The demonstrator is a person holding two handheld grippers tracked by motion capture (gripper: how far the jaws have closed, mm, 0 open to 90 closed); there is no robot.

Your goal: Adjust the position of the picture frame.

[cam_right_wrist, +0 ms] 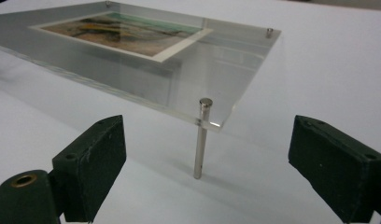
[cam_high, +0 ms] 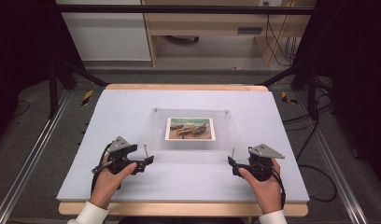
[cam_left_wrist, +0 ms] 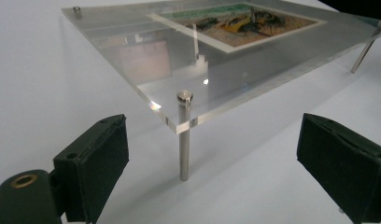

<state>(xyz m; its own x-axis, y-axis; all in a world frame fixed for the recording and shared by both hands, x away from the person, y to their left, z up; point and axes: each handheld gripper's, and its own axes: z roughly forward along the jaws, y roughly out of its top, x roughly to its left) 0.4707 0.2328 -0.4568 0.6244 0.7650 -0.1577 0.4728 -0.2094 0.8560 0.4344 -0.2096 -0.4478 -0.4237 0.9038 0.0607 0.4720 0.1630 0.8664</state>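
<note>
a pale blue-white mat [cam_high: 132, 112] covers a wooden table [cam_high: 179, 87] beneath and ahead of both tools. farther ahead, past the table, stand a light wooden cabinet [cam_high: 207, 23] and loose black cables [cam_high: 284, 46].

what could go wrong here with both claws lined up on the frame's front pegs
The acrylic frame stands tilted on thin metal pegs, so a nudge may slide it on the smooth white table. If the open left claw and right claw close unevenly on the left peg and right peg, the frame may twist.
</note>
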